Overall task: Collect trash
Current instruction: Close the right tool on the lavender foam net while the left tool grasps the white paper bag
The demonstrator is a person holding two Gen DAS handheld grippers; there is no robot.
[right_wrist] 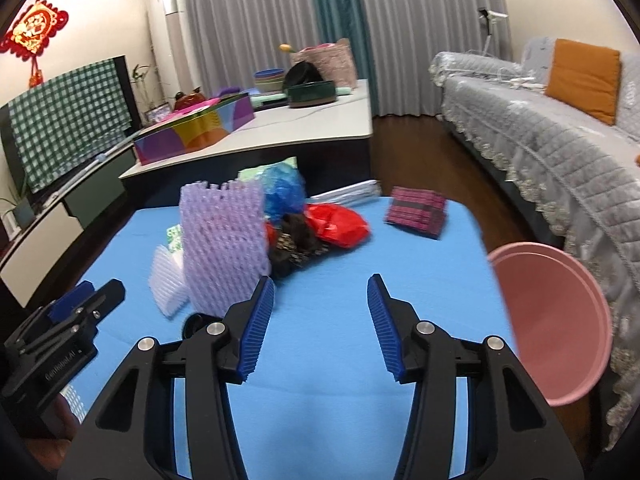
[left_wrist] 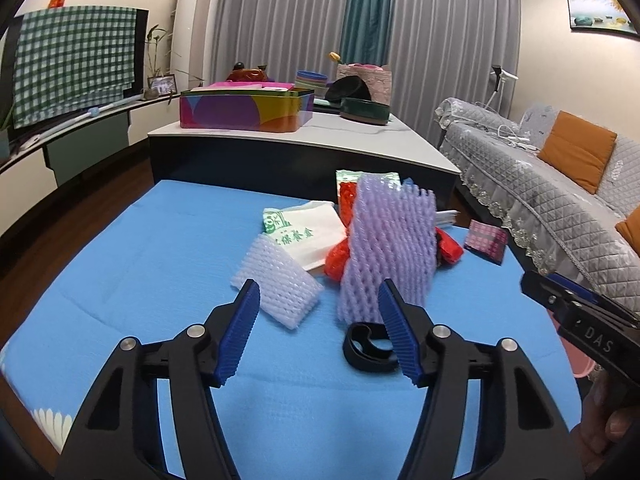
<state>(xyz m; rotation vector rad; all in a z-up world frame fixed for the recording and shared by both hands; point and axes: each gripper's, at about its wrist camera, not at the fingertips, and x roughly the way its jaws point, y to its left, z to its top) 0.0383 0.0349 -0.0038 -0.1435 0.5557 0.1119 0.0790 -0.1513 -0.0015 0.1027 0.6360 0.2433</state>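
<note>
A pile of trash lies on the blue table [left_wrist: 140, 264]: a tall purple foam net [left_wrist: 390, 244] standing upright, a white foam net [left_wrist: 276, 280] lying to its left, a white paper bag with green print [left_wrist: 308, 236], red plastic [left_wrist: 340, 256], a black ring [left_wrist: 366, 348] and a small plaid packet [left_wrist: 486, 240]. My left gripper [left_wrist: 318, 332] is open and empty just in front of the two nets. My right gripper [right_wrist: 320, 328] is open and empty over bare table, right of the purple net [right_wrist: 224, 236]. A blue bag [right_wrist: 284, 192] and red plastic [right_wrist: 338, 224] lie behind.
A pink bin [right_wrist: 556, 320] stands off the table's right edge. A low white table [left_wrist: 320, 136] with a colourful box [left_wrist: 244, 110] stands beyond. A grey sofa [left_wrist: 540, 172] runs along the right. The right gripper shows at the left wrist view's right edge [left_wrist: 580, 312].
</note>
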